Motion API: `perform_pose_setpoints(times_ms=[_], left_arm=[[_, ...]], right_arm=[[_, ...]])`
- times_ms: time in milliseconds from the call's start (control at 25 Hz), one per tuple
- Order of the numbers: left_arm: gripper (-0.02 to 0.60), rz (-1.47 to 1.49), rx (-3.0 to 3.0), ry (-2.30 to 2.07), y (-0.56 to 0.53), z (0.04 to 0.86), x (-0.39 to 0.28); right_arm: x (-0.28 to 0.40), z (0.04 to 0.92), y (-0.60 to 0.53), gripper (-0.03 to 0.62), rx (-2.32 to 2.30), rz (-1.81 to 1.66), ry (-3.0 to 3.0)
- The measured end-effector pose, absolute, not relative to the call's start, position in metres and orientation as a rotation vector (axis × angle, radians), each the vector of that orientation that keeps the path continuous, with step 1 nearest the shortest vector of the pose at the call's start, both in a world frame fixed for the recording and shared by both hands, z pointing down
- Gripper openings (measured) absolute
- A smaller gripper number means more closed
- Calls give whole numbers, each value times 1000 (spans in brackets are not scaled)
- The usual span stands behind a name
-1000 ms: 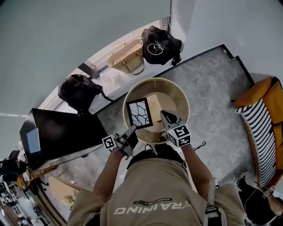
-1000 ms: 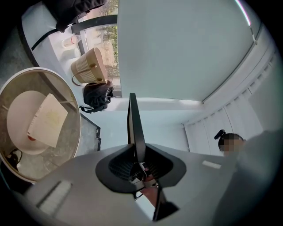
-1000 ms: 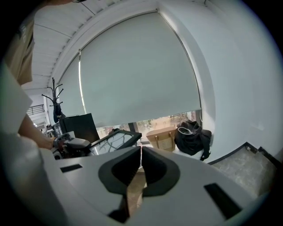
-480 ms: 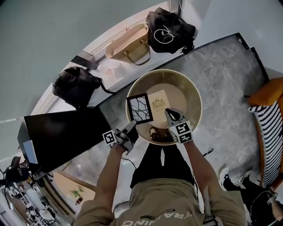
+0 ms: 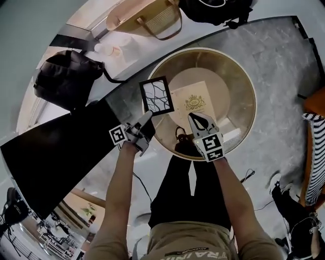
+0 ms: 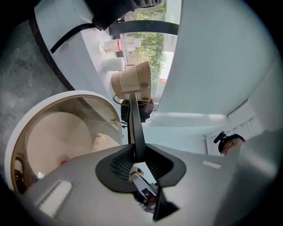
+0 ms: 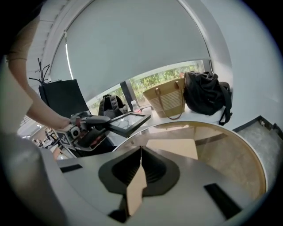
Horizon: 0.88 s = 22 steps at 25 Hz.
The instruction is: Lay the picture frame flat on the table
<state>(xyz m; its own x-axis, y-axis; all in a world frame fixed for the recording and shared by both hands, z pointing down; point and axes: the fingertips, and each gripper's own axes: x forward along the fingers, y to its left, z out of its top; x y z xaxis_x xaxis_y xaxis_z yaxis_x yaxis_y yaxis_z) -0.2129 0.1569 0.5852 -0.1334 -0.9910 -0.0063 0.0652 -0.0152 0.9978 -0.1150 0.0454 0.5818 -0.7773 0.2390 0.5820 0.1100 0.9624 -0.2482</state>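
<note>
The picture frame (image 5: 156,95), black-edged with a black-and-white line pattern, hangs above the left rim of the round gold table (image 5: 241,76). My left gripper (image 5: 145,120) is shut on its near edge. The left gripper view shows the frame (image 6: 135,123) edge-on between the jaws of the left gripper (image 6: 135,155). My right gripper (image 5: 196,119) is shut on the near edge of a beige card (image 5: 194,101) with a printed emblem, over the table. In the right gripper view, the card (image 7: 174,148) runs from the right gripper (image 7: 138,176), and the frame (image 7: 128,122) tilts close to level at the left.
A straw bag (image 5: 147,18), a black backpack (image 5: 218,7) and a black bag (image 5: 66,76) sit on the white ledge behind the table. A large black panel (image 5: 56,147) leans at the left. A striped cushion (image 5: 317,152) lies at the right; a cable (image 5: 246,175) trails on the floor.
The head camera has shifted forward, so the table looks larger. The frame stays in my left gripper and now sits more over the table's left rim. The right gripper still holds the card.
</note>
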Motion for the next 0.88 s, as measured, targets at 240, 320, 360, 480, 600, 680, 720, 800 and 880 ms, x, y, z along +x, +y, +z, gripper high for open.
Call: perform_pose_setpoints(times_ms=[240,320,360,480,600,680,720,800,880], left_arm=[[76,-1257,1084,-1253,149,642,-235],[76,-1243,1079,-1255,147,651,-239],[76,-1239,1075,-1259,146,653,-241],[77,-1224,1057,-1275,143,660,-245],[77,-1198,1039,-1277,138,668,-246],[75,-1186,1029,-1284,137,672,-249],[75,-1186,1025,-1287,136,674,-251],[74,-1178,1020,-1291,136,677,-253],[74,-1140,1015,-1304,137,681,-251]], right_arm=[[-134,619,43,9,-218,276,-2446],[-141,624,41,9,-203,281,-2441],[-144,625,41,9,-197,283,-2439],[-152,625,38,9,-184,294,-2437],[-160,624,38,9,-180,302,-2439],[-165,622,38,9,-181,306,-2444],[-167,622,39,9,-182,308,-2445],[-168,623,39,9,-181,309,-2441],[-168,626,41,9,-178,312,-2437]])
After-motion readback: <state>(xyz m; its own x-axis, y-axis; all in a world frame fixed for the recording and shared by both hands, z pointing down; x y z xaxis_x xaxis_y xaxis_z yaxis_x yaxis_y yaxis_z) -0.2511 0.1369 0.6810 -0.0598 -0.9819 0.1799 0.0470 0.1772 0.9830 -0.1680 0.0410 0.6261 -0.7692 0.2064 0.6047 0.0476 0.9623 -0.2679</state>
